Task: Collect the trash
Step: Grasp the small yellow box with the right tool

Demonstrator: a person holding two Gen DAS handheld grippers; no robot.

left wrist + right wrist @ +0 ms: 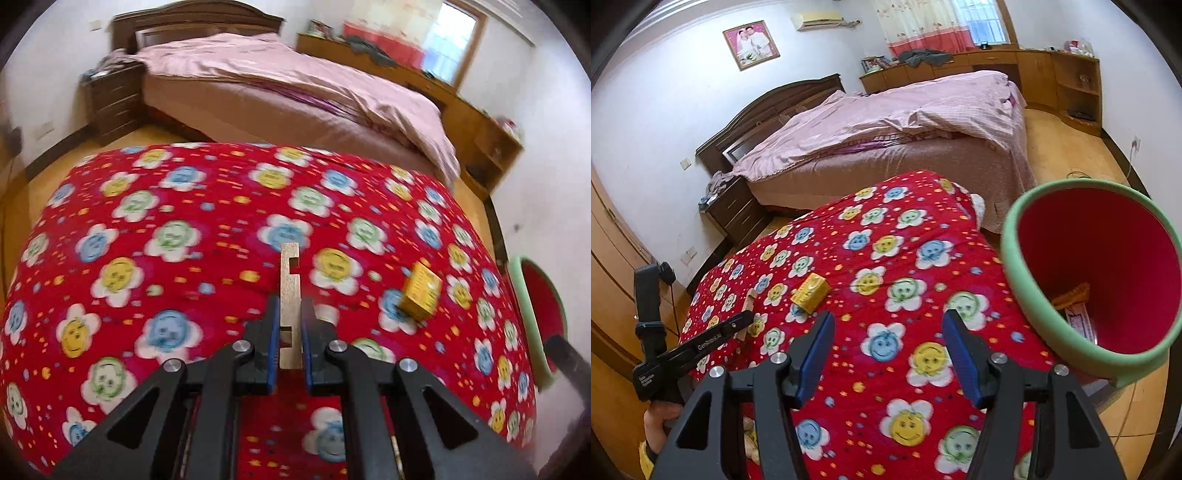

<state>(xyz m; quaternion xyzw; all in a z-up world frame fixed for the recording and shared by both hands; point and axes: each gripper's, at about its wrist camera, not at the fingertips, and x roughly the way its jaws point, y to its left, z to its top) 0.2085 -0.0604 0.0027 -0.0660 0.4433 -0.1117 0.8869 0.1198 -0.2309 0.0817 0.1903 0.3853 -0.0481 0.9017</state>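
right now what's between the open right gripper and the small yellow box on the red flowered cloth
Nothing: only bare red flowered cloth lies between the right gripper and the small yellow box, in the right wrist view.

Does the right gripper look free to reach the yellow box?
Probably yes. The right gripper is open and holds nothing, and only bare red cloth lies between it and the yellow box.

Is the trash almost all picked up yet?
Partly. The green bin already has some scraps at its bottom. The left tool is shut on a notched cardboard strip, not binned yet. The yellow box lies on the red flowered cloth, waiting. The right tool is open, holding nothing.
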